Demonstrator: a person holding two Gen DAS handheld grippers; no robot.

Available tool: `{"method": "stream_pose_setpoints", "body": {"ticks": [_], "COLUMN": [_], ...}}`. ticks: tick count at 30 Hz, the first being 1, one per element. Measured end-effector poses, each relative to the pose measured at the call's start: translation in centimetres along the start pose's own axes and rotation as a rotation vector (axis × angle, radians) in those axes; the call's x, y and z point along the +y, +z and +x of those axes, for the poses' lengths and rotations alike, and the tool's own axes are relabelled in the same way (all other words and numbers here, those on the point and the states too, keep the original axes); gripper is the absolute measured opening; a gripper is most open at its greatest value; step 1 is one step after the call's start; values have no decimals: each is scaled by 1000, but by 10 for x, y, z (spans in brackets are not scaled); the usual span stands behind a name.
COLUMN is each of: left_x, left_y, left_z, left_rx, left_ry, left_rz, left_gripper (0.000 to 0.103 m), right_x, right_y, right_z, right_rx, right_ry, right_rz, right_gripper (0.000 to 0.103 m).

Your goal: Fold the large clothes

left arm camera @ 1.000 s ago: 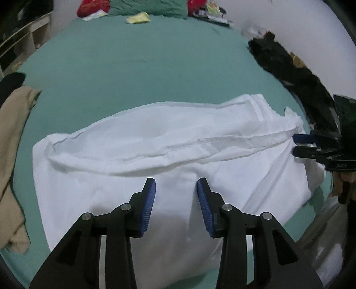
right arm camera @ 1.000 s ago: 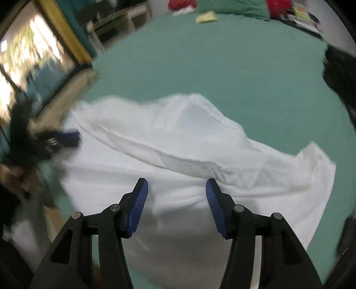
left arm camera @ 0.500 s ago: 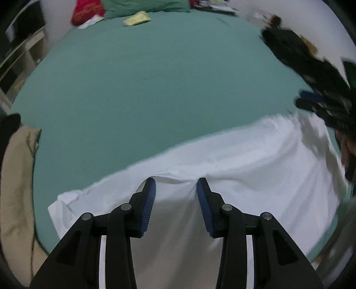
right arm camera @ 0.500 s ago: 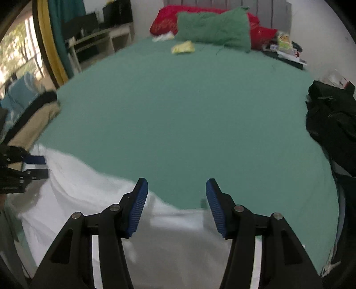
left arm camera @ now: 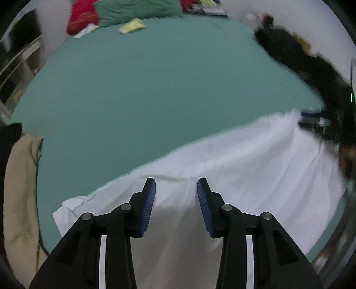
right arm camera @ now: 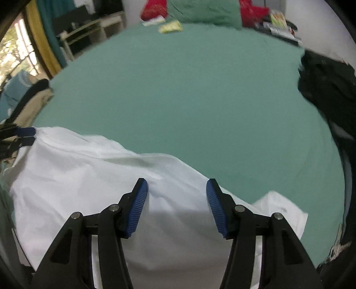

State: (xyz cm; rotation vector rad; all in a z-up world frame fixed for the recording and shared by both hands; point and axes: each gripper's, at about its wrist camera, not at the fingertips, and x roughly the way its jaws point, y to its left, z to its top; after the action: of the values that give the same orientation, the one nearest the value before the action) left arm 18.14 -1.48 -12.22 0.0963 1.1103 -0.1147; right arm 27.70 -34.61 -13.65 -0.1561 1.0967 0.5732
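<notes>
The bed [left arm camera: 155,93], covered in a teal-green sheet, fills most of both views and serves as the reference. The white garment [left arm camera: 244,169] lies spread across the near end of the bed, its far edge running diagonally over the sheet and a folded corner [right arm camera: 282,206] jutting out on its right side. A black heap of clothing [right arm camera: 322,82] sits along the right-hand edge of the bed, well apart from the white garment. A beige cloth [left arm camera: 20,200] hangs over the left-hand edge of the bed. At the head of the bed rest a green pillow [right arm camera: 204,11], a red pillow [right arm camera: 154,9] beside it, and a small yellow item [right arm camera: 170,27] on the sheet just in front of them.

The left gripper [left arm camera: 176,195] points down over the near part of the white garment; its blue pads stand partly apart, and a raised ridge of the cloth runs up between them, but whether the pads press on it cannot be told. The right gripper [right arm camera: 176,195] stands over the same garment nearer the right-hand edge of the bed, its fingers moderately wide with cloth beneath the gap; contact cannot be told.
</notes>
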Motion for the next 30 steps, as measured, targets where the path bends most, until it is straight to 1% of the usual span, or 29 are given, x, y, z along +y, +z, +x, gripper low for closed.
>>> {"method": "stream_pose_setpoints", "body": {"ticks": [2,3,4,6,9,10,13,17,18,19,20,21,23,26,28,29,30], "left_x": [-7,-8,-8,-7,-4,-6,-10,-15,-14,-13,-12,-14,-13,-5,-3,-2,1], "left_y": [-3,-4,-4,0,4,6,9,16,16,17,17,16,17,19,23,24,25], "left_z": [7,9,9,8,10,11,15,31,32,31,30,29,28,24,23,24,26], "left_rx": [20,27,22,8,14,17,7,58,62,54,47,40,15,-48,-62,-62,-53], "left_ry": [54,92,110,111,103,102,95,43,22,-5,-43,-47,-18,50,129,149,153], "left_rz": [44,57,58,45,45,64,113,128,122,114,100,97,102,19,-17,-28,-48], "left_gripper": [41,41,41,41,41,41,41,41,30,14,2,2,2,2,2,2,3], "right_x": [-5,-6,-6,-2,8,10,14,11,12,13,14,15,13,10,6,4,1], "right_y": [1,3,5,12,17,17,21,34,36,38,39,38,36,37,37,37,37], "right_z": [2,1,0,0,8,12,18,25,26,26,26,26,28,27,26,27,27], "right_rx": [2,4,-4,-11,17,34,38,31,31,22,14,6,-5,-27,-43,-41,-37], "right_ry": [-18,-25,-33,-48,-48,-30,-4,48,58,74,85,91,81,52,20,10,5], "right_rz": [19,25,28,-2,-62,-68,-93,-96,-102,-118,-128,-130,-111,-84,-57,-45,-30], "right_gripper": [56,56,56,56,56,56,56,56,56,56,56,56,56,56,56,56,56]}}
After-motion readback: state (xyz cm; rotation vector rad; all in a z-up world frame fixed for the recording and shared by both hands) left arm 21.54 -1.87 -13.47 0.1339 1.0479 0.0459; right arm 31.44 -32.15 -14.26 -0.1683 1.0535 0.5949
